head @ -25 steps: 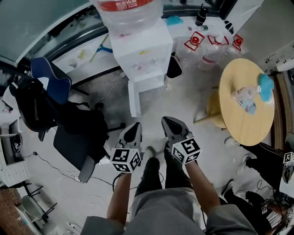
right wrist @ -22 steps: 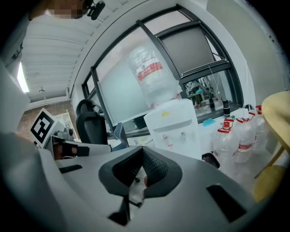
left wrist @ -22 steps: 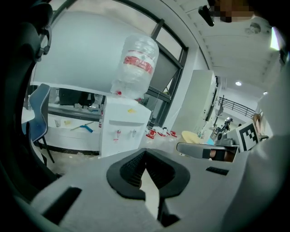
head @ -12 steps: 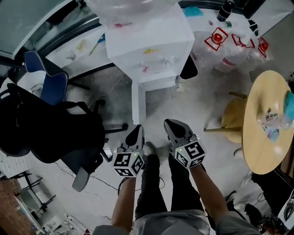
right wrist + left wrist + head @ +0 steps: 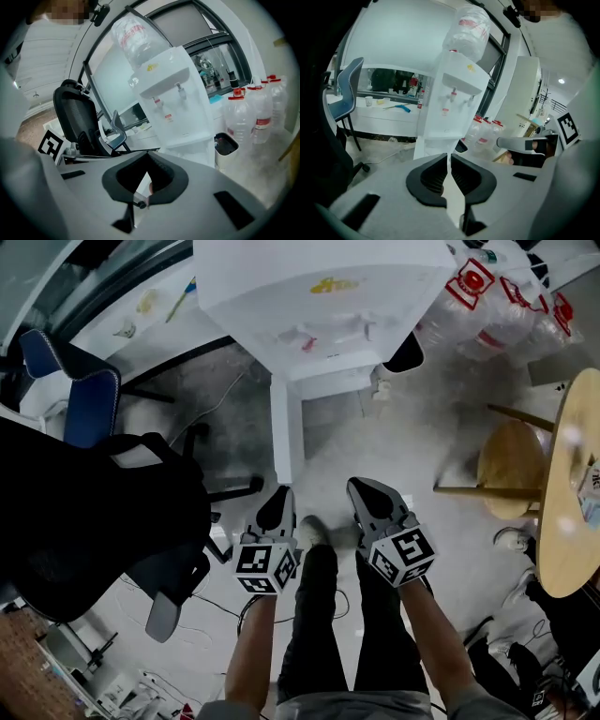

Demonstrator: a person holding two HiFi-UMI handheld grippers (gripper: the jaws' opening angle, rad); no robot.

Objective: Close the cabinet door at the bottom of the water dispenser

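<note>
1. Head view: dim, flat indoor light. The dispenser (image 5: 319, 306) top is washed out, and the floor (image 5: 412, 456) beneath it looks smeared.
2. Both gripper views: strong fisheye bending, black vignette at the corners, soft foreground.
3. Left gripper view: a ceiling lamp (image 5: 561, 81) glows at right.
4. Right gripper view: the bottles (image 5: 255, 117) are hazy and blurred.

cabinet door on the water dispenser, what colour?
White: the cabinet door shows best in the head view.
</note>
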